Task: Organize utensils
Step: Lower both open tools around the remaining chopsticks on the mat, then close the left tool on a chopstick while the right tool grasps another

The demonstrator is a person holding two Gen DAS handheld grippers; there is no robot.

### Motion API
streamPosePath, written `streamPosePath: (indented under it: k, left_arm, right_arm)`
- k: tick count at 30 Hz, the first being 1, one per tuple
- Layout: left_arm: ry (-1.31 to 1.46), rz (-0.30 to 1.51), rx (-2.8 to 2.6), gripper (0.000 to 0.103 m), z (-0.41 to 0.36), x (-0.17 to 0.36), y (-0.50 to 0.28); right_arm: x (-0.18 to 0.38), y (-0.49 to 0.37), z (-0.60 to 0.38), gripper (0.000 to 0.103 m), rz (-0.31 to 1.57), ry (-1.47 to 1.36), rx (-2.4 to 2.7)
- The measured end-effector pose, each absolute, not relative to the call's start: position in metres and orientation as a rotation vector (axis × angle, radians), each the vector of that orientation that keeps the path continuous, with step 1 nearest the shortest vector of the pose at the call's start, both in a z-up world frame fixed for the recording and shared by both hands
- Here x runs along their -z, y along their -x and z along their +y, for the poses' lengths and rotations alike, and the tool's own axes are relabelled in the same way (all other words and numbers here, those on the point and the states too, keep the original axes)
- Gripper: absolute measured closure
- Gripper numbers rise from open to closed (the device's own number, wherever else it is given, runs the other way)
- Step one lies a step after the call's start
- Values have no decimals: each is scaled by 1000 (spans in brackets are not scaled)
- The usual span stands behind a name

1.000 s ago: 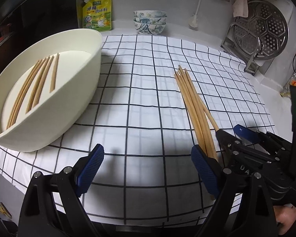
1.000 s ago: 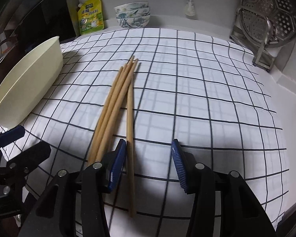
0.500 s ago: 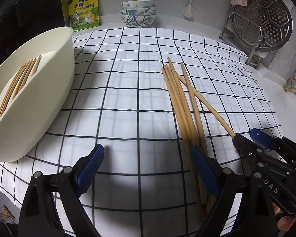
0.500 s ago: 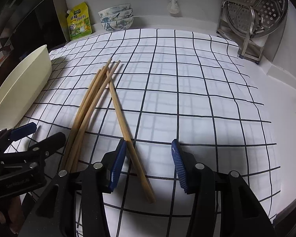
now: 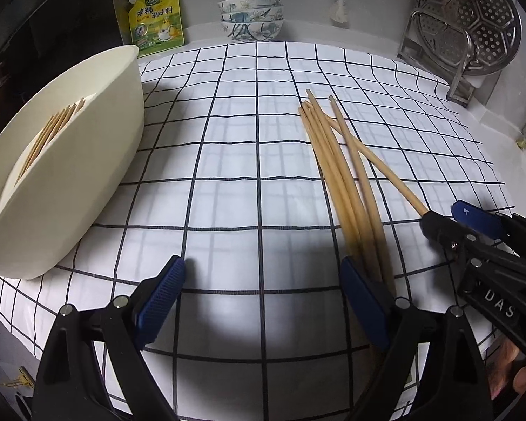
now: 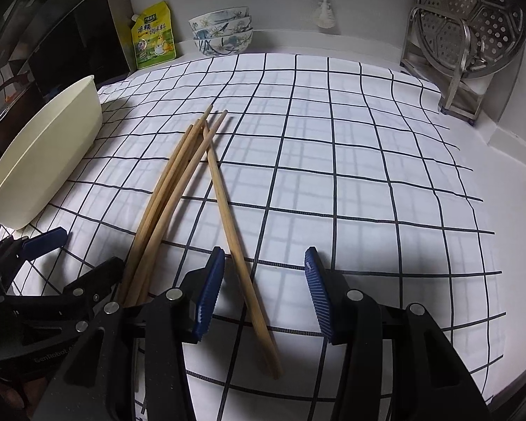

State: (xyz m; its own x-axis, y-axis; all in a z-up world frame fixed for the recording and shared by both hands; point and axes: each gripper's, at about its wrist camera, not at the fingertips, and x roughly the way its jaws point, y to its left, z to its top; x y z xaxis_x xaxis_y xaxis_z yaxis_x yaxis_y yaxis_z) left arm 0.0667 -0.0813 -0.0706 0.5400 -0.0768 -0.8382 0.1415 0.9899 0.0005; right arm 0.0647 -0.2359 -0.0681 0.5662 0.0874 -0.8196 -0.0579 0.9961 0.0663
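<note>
Wooden chopsticks (image 6: pixel 179 179) lie fanned on the black-gridded white cloth (image 6: pixel 350 175), one stray chopstick (image 6: pixel 238 252) angled between the spread ribbed blue pads of the right gripper (image 6: pixel 264 289), jaws wide. Only the left wrist view looks into the smooth cream oval tub (image 5: pixel 98 147), where more chopsticks (image 5: pixel 51 133) rest. The left gripper (image 5: pixel 263 301) gapes wide over bare cloth beside the bundle.

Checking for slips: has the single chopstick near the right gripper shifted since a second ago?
Yes. The single chopstick swung its near end rightward, away from the bundle, between the right gripper's open jaws.
</note>
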Motion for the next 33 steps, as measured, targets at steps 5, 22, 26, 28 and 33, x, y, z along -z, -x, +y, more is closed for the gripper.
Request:
streamPosePath:
  k: [5, 22, 26, 28, 33]
  left_arm:
    - [-39, 992, 148, 16, -82, 66, -70]
    - [-81, 980, 145, 18, -89, 72, -71]
    - [-73, 979, 124, 24, -83, 70, -74]
    - [-67, 978, 119, 26, -83, 69, -76]
    - [-67, 974, 129, 42, -88, 67, -83]
  right_arm:
    - [68, -67, -234, 57, 964, -20, -90]
    - [67, -65, -237, 57, 960, -31, -90]
    - [69, -68, -231, 57, 962, 1, -89]
    - [69, -71, -229, 57, 962, 16, -92]
    - [69, -78, -217, 85, 947, 69, -98]
